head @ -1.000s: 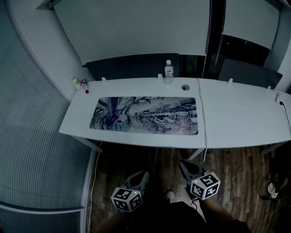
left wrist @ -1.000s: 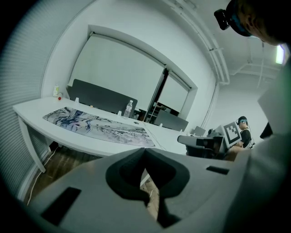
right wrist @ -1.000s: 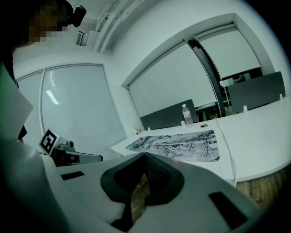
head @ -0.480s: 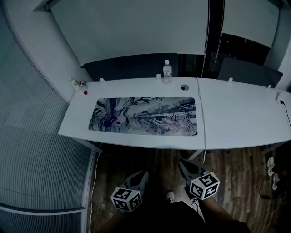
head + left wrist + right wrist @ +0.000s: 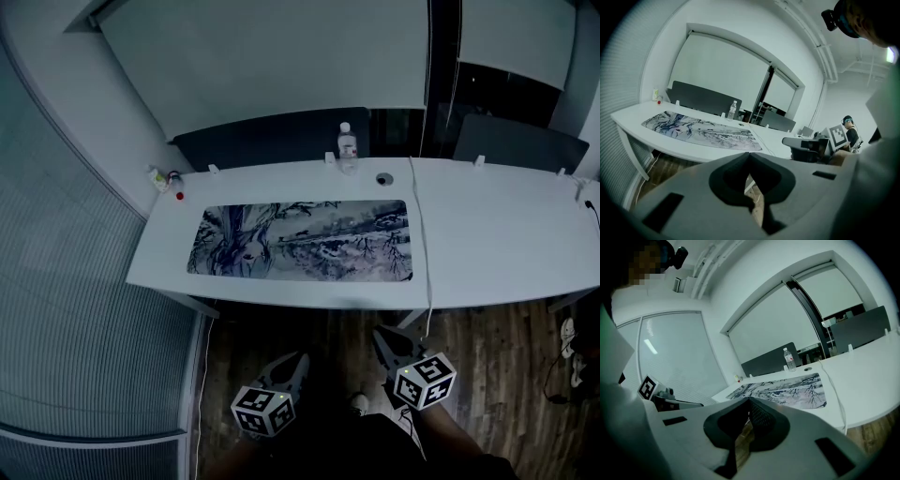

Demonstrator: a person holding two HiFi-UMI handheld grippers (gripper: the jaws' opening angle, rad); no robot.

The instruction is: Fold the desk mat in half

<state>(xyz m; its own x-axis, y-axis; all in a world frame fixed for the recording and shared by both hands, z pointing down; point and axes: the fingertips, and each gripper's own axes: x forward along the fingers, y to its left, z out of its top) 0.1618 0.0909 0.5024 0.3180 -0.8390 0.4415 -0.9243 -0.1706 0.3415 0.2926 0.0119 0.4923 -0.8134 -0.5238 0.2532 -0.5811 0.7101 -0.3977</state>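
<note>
Head view: the mat [image 5: 300, 240] lies flat and unfolded on the bench [image 5: 487, 253]. A bottle [image 5: 348, 148] stands just beyond the mat's far edge; its label is unreadable. The left claw [image 5: 292, 366] and right claw [image 5: 384, 337] are on the near side, clear of the bench.

Left gripper view: claw clenched, nothing held.

Right gripper view: claw clenched, nothing held.
</note>
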